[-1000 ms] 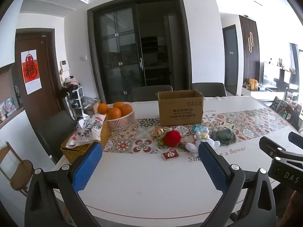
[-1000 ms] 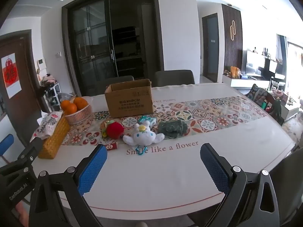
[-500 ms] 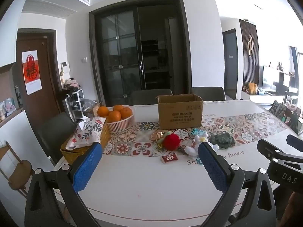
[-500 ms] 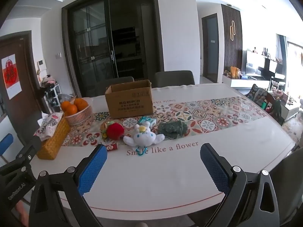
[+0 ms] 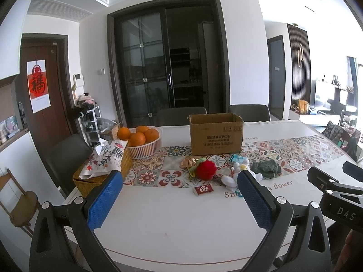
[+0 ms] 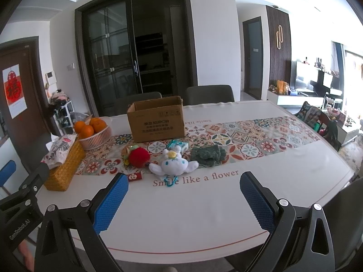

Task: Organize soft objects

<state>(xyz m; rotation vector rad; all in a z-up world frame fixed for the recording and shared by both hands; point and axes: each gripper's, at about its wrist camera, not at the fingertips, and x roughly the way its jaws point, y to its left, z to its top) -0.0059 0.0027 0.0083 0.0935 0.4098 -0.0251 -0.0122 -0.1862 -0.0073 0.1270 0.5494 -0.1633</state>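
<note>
A white plush toy, a red pompom, a green knitted cloth and a small teal item lie mid-table in front of an open cardboard box. In the left wrist view the pompom, the cloth and the box show, and the plush toy is partly hidden by a finger. My left gripper and right gripper are both open and empty, over the table's near edge, well short of the objects.
A bowl of oranges and a wicker tissue box stand at the left. A small red packet and a gold wrapper lie near the pompom. Chairs stand behind the white table.
Both views have tilted up and pulled back slightly, so the table objects sit a little lower and farther. Both grippers stay open.
</note>
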